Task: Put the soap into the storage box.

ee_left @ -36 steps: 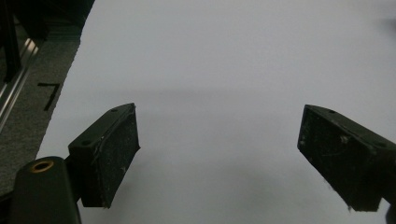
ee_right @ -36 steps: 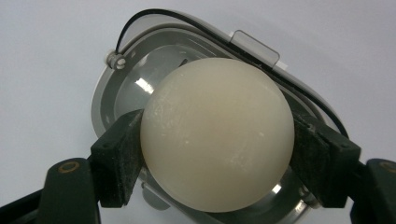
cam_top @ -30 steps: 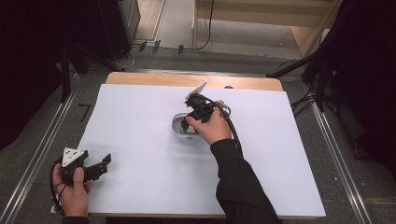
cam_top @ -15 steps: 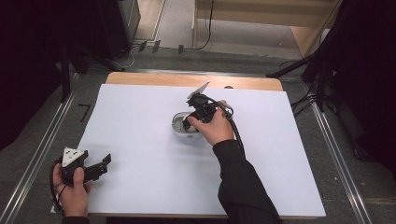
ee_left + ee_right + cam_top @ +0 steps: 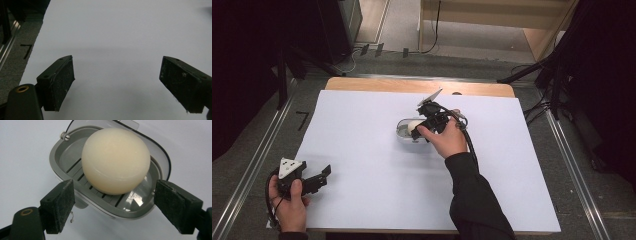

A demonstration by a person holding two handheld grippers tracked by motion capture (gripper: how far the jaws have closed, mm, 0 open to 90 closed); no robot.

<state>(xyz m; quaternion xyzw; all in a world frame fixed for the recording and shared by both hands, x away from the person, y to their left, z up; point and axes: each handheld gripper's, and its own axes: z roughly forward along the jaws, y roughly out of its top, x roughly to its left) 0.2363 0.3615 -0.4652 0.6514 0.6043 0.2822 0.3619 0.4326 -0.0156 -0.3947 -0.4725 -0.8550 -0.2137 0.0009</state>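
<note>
From the high view I start at the left: my left gripper (image 5: 319, 176) sits at the near left corner of the white sheet (image 5: 362, 130), well apart from the soap dish (image 5: 404, 129) and down-left of it. The left gripper view adds what the overhead cannot: its two black pads stand wide apart with bare matte paper between them, their faces scuffed and dusty.

Moving right, the soap dish lies near the middle of the sheet, and my right gripper (image 5: 424, 125) is just beside it on its right. From above, the dish is a small grey oval with a pale lump in it, half hidden by my hand. The right gripper view (image 5: 112, 205) gives the detail: a grey plastic dish (image 5: 60, 157) with rounded corners, a slotted floor, a clear hinged lid tipped back behind it and a small screw at the hinge. A round, smooth, cream bar of soap (image 5: 116, 160) rests in the dish. My right jaws have just been opening; they flank the dish's near end without pressing on it.
</note>
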